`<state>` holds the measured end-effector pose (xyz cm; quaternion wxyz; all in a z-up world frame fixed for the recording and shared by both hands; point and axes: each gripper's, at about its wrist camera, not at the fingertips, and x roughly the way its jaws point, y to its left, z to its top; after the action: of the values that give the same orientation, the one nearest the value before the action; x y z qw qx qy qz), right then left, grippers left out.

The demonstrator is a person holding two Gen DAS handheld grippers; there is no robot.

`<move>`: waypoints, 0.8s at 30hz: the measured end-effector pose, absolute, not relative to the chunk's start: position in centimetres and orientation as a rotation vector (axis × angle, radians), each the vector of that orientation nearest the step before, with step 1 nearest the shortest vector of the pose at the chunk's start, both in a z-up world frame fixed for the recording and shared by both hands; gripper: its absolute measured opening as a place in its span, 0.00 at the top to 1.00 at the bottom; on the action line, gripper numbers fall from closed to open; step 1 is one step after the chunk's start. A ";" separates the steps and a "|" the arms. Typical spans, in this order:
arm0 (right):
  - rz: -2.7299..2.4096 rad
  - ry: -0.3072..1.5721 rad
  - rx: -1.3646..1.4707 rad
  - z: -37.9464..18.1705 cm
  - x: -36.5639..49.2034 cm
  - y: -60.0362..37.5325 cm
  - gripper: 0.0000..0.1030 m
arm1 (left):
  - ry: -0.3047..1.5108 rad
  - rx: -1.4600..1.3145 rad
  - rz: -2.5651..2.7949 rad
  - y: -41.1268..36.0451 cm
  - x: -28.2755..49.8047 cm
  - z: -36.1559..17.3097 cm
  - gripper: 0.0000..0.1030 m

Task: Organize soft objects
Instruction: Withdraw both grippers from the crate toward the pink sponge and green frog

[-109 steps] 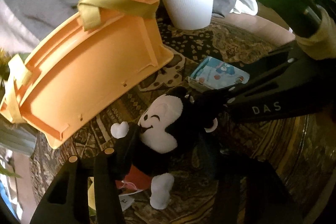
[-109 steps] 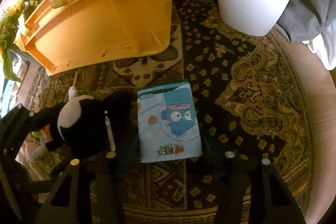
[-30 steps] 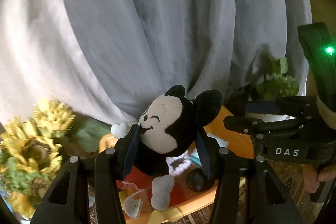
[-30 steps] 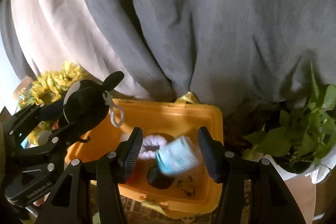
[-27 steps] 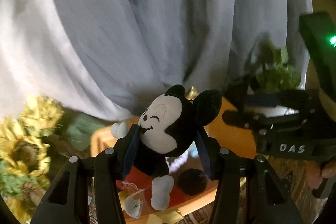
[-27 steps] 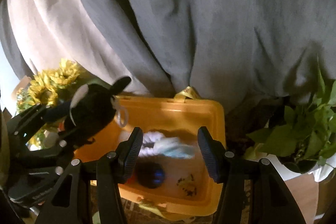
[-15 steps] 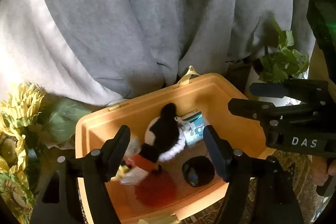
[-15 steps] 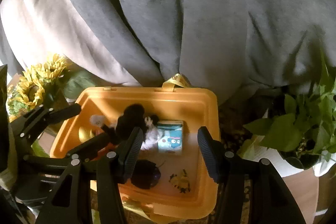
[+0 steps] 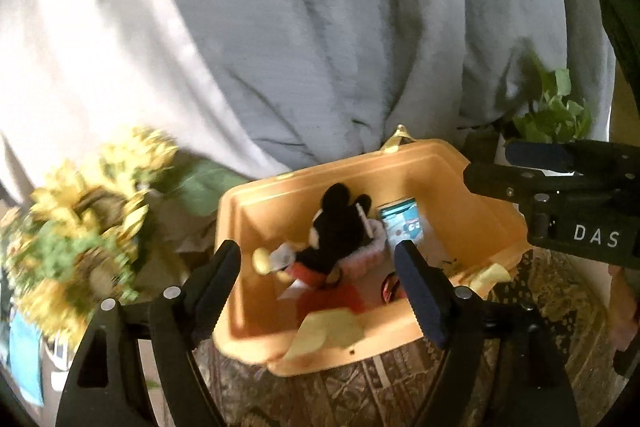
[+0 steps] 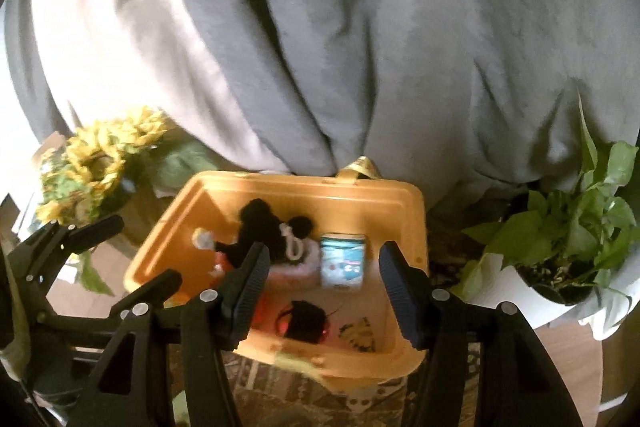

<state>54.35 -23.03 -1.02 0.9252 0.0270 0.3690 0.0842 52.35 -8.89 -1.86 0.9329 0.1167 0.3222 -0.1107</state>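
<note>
An orange plastic bin (image 9: 472, 195) (image 10: 408, 223) stands on the patterned rug. Inside it lie the black mouse plush (image 9: 332, 231) (image 10: 260, 227), face down, and the light-blue tissue pack (image 9: 402, 225) (image 10: 343, 261), beside a pink fluffy item (image 9: 366, 261) and a dark round item (image 10: 304, 321). My left gripper (image 9: 320, 291) is open and empty above the bin's near left side. My right gripper (image 10: 324, 295) is open and empty above the bin's middle; its body shows at the right of the left wrist view (image 9: 560, 211).
A grey and white curtain (image 10: 320, 47) hangs behind the bin. Yellow sunflowers (image 9: 84, 227) (image 10: 100, 159) stand at the left. A green plant in a white pot (image 10: 568, 247) stands at the right. The bin has yellow strap handles (image 9: 328, 327).
Both grippers opened: the mouse plush and the tissue pack dropped into the bin and now lie still. Both grippers have since pulled back a little.
</note>
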 end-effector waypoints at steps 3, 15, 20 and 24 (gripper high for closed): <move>0.209 0.739 0.062 -0.5 53.2 -22.3 0.43 | 0.647 0.208 -0.179 -7.9 50.6 -1.2 0.21; 0.301 0.676 0.036 0.9 49.1 -20.0 0.41 | 0.633 0.081 0.002 -4.3 43.9 -0.4 0.15; 0.366 0.682 0.006 0.4 47.6 -18.5 0.41 | 0.640 0.040 0.076 -2.9 41.0 -0.7 0.14; 0.424 0.699 -0.011 -0.4 46.5 -17.3 0.41 | 0.638 0.023 0.141 -2.0 38.7 -1.0 0.14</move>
<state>46.55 -17.29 -0.37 0.9175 -0.0052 0.3399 0.2064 38.68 -2.00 -0.96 0.9470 0.0112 0.3135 0.0693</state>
